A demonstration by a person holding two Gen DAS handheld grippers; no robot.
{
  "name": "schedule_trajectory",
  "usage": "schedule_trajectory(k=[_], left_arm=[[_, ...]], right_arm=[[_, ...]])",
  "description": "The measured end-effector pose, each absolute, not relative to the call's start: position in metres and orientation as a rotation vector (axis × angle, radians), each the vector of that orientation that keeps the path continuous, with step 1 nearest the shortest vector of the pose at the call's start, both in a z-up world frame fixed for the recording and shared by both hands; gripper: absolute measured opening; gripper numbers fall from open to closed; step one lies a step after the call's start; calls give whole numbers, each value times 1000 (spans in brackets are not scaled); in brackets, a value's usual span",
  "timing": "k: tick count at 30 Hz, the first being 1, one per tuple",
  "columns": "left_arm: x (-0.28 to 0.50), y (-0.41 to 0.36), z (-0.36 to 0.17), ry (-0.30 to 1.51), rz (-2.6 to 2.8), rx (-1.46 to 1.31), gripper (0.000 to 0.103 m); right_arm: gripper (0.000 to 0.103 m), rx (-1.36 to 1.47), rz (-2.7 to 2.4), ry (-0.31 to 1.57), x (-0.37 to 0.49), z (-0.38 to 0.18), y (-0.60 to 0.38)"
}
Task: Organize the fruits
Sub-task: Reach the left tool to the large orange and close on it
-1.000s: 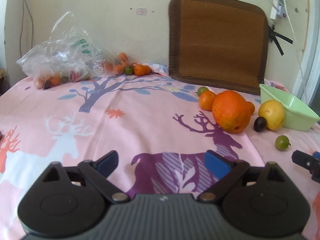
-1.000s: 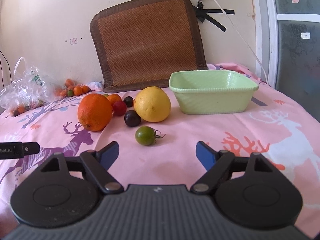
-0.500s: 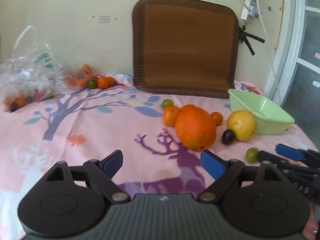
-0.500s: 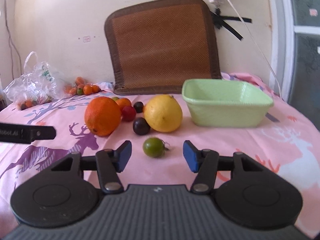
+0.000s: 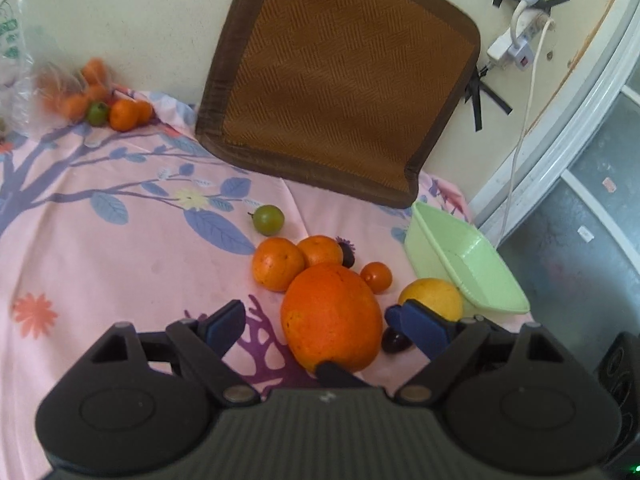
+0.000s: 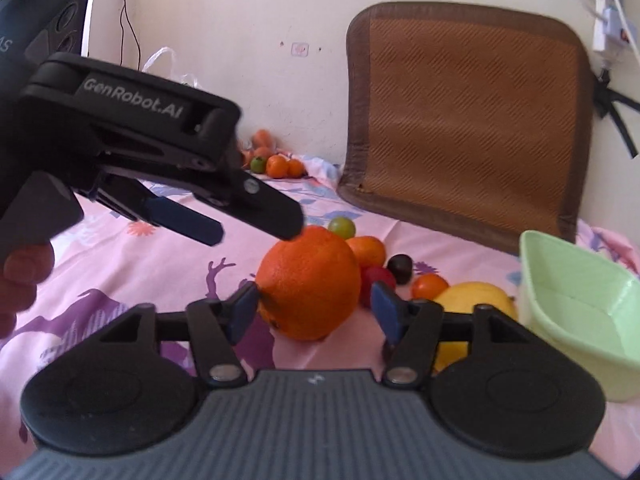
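My left gripper (image 5: 316, 320) spread and closing around the big orange (image 5: 331, 317) without touching, my right gripper (image 6: 314, 308) spread, reopening, left pad at the orange's side, green tub (image 6: 576, 300) right.

A: What is hidden in the left wrist view?
B: The dark plum (image 5: 394, 342) is half covered by a blue pad, and the yellow fruit (image 5: 434, 298) is partly masked.

A: And in the right wrist view?
B: The plastic bag (image 6: 168, 66) is mostly blocked by the left tool (image 6: 256, 226). The green basin (image 6: 576, 320) is cut off by the right edge, and the red fruit (image 6: 376, 278) is largely concealed behind the big orange (image 6: 308, 288).
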State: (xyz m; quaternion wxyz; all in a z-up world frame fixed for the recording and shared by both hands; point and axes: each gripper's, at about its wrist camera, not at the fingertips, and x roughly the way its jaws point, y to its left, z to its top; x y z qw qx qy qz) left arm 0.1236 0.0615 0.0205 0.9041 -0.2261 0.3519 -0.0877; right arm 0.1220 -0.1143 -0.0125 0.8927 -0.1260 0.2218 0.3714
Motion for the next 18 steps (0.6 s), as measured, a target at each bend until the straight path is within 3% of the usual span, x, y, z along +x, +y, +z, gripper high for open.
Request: schedule_trajectory(k=[1, 2, 3, 11, 18], left_arm=[[127, 60, 17, 740, -187, -466, 81], [129, 58, 13, 756, -204, -467, 66], [131, 56, 10, 765, -229, -479, 62], [117, 29, 40, 710, -230, -407, 60], [178, -56, 79, 638, -396, -307, 60]], right_arm=[[69, -265, 776, 475, 125, -14, -111], [70, -266, 781, 487, 126, -16, -108], [69, -270, 770, 482, 126, -18, -106], [65, -218, 758, 398, 109, -7, -128], [65, -198, 511, 222, 124, 24, -186]])
